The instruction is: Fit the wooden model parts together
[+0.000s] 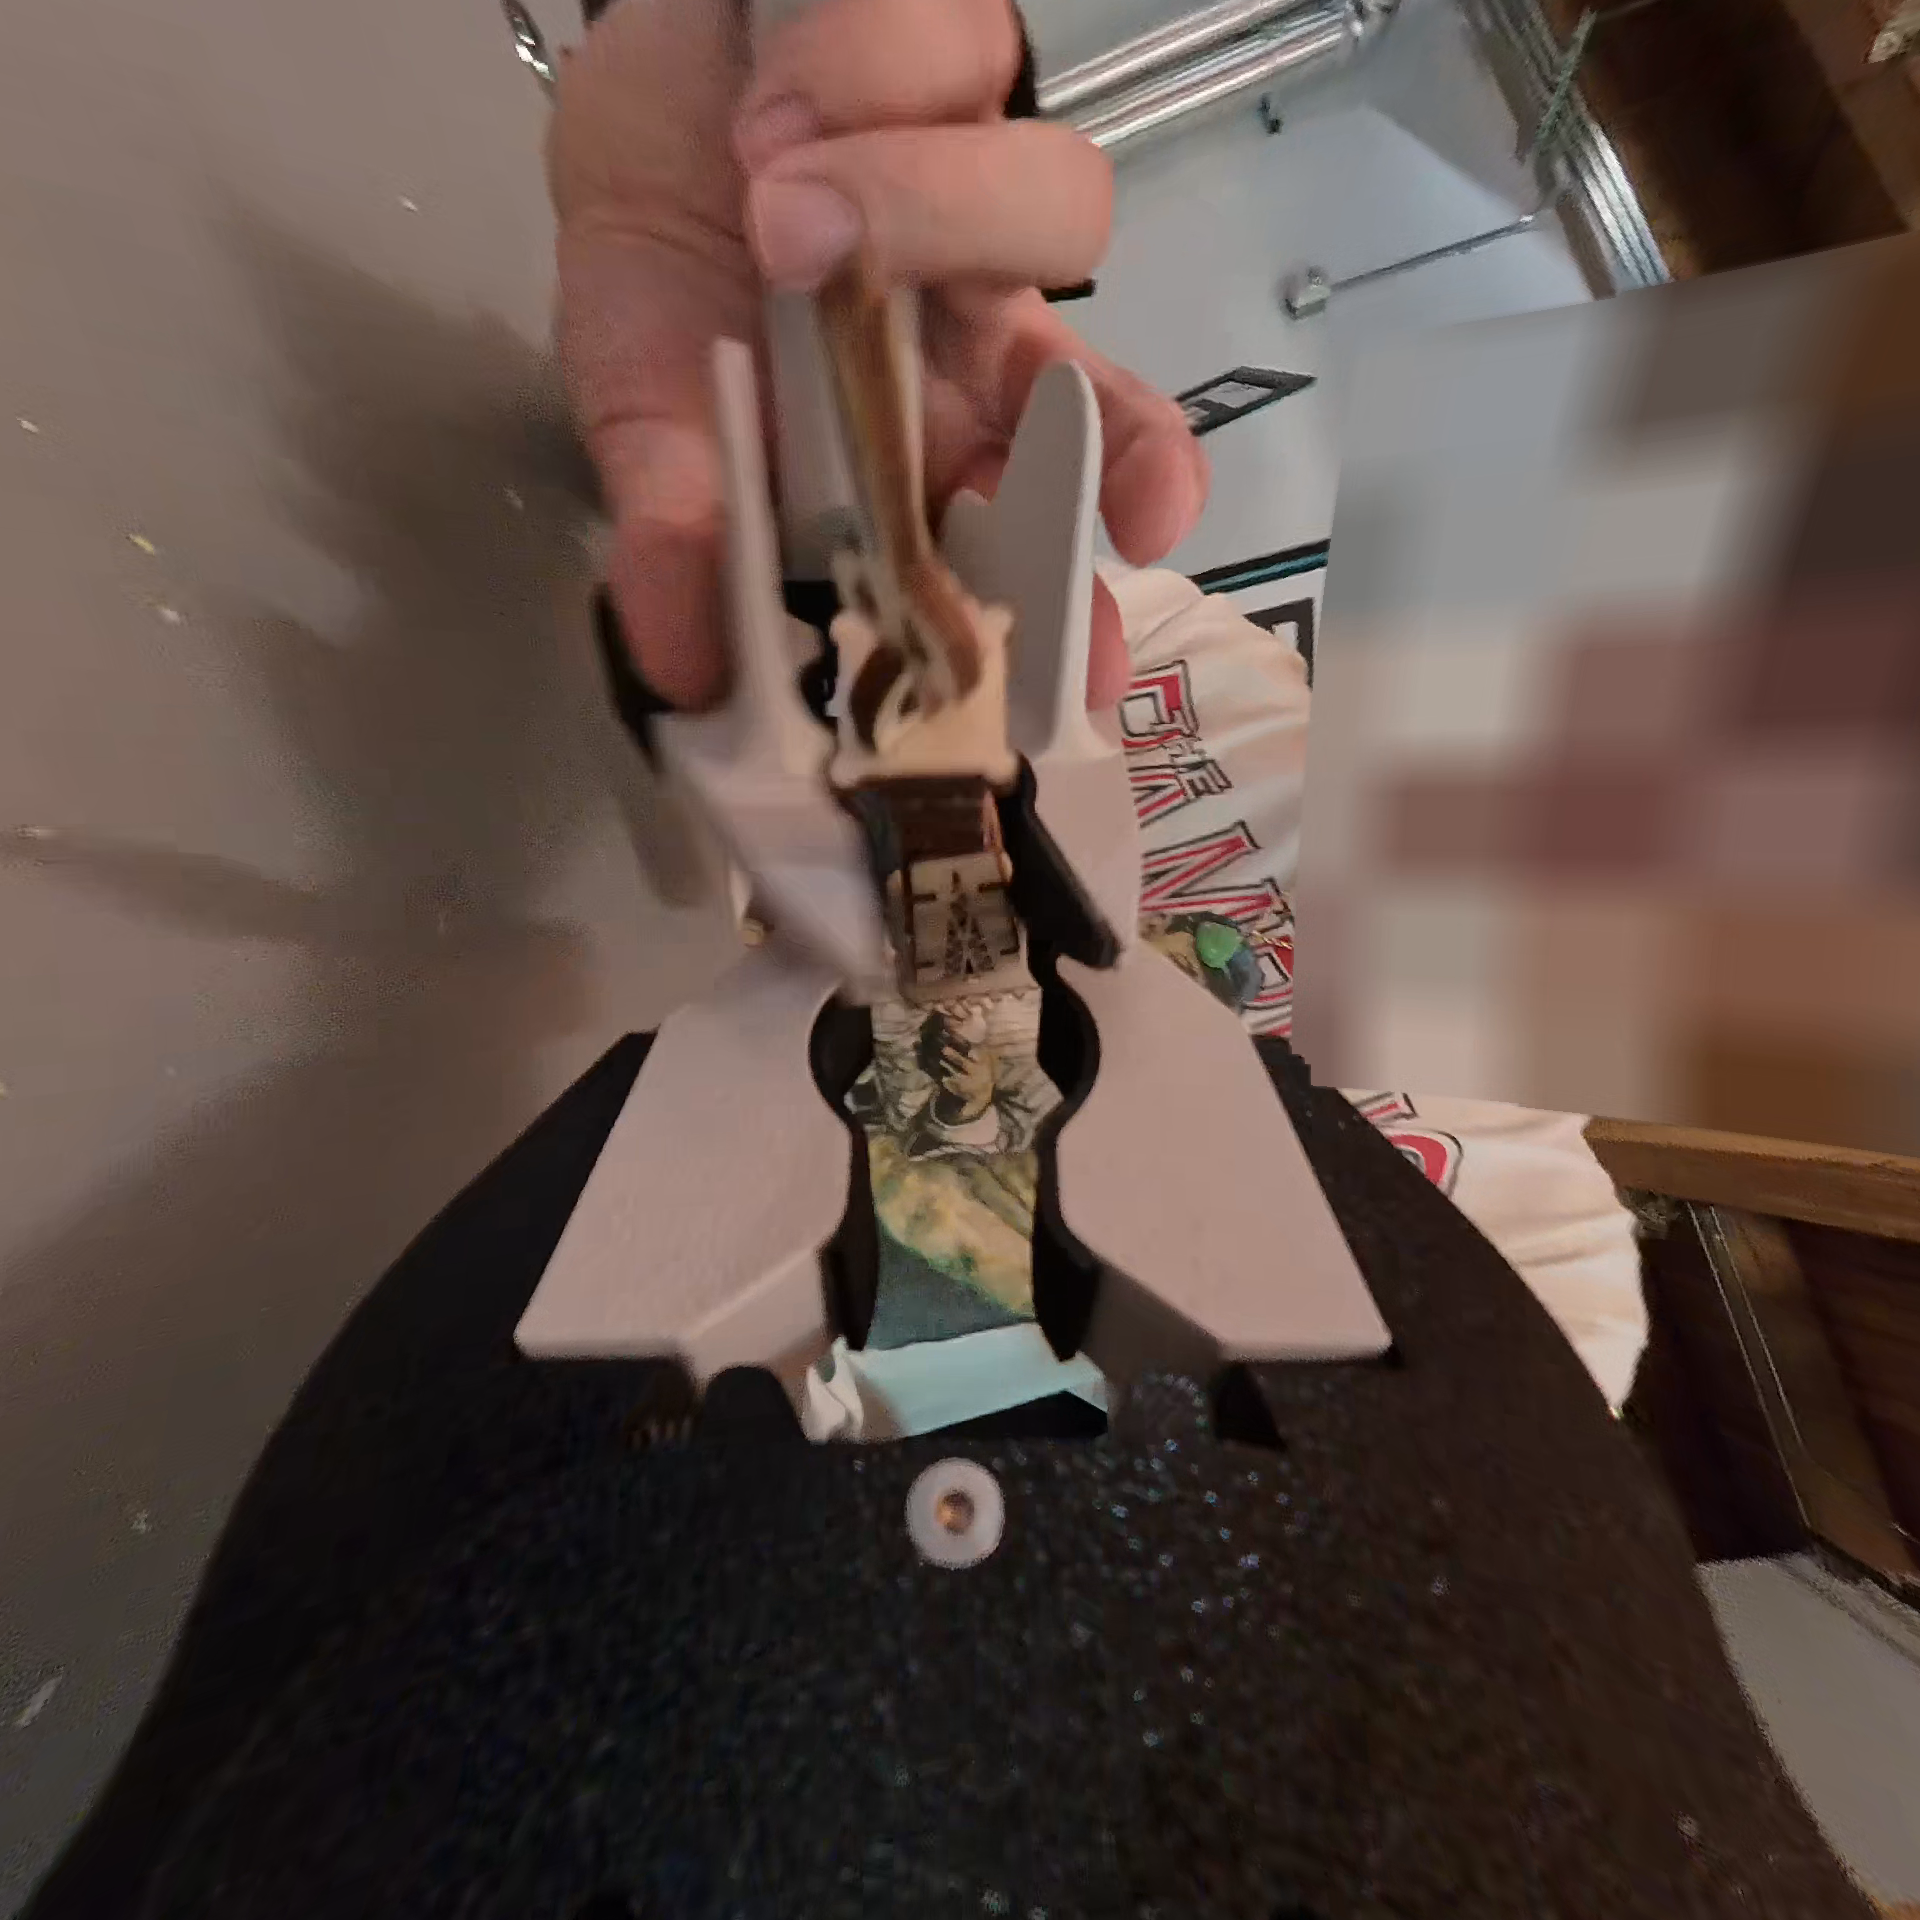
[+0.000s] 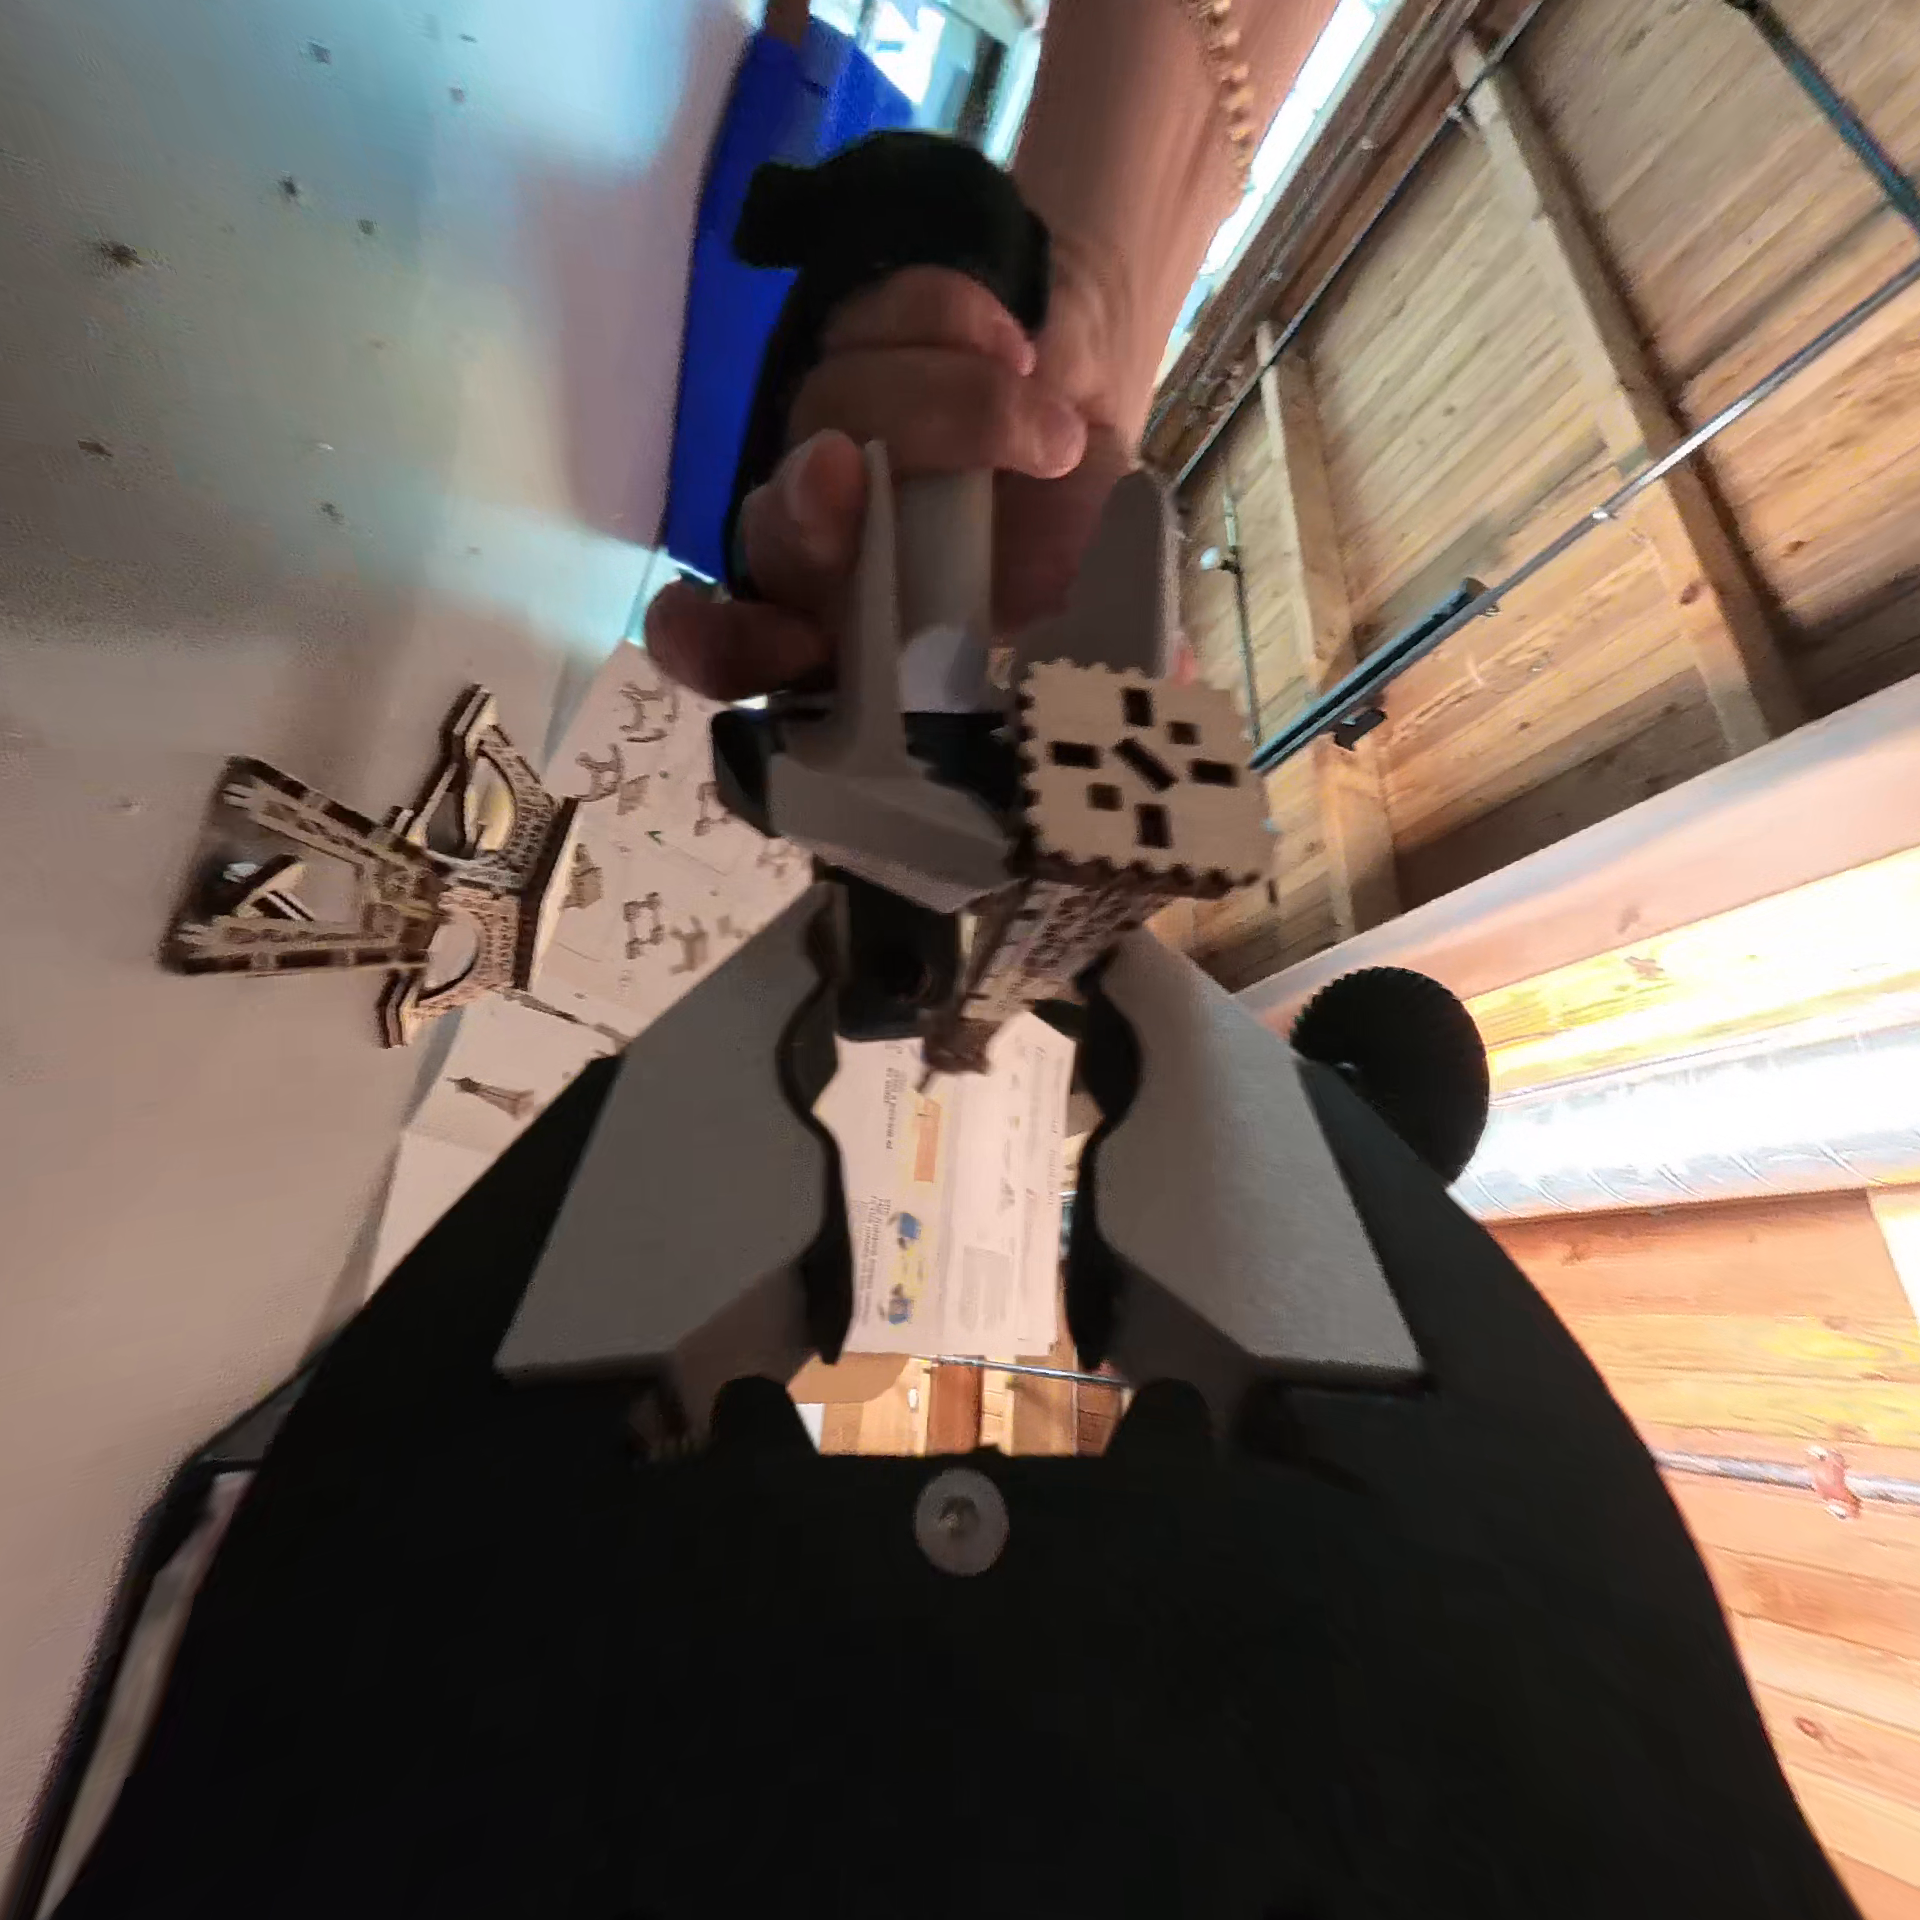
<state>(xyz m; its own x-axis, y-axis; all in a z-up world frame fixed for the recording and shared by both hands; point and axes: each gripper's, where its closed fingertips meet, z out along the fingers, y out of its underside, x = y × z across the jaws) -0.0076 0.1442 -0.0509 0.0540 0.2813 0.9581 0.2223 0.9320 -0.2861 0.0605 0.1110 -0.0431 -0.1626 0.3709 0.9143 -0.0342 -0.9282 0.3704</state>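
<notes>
The left gripper (image 1: 951, 997) and right gripper (image 2: 1023, 997) meet tip to tip, both clamped on one wooden tower section (image 2: 1081, 883) held in mid-air. The wooden arched base (image 2: 395, 883) stands on the white table (image 2: 208, 520) beside instruction sheets (image 2: 956, 1205). A hand (image 1: 831, 312) blocks the background; motion blur hides the joint

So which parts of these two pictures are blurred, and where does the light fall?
Left wrist view: the far tongs and the hand are motion-blurred, and soft shadows lie on the grey surface. Right wrist view: the wooden tower base is smeared, the slotted wooden plate is sharper, and bright light washes the upper left; straight lines bend at the edges.
</notes>
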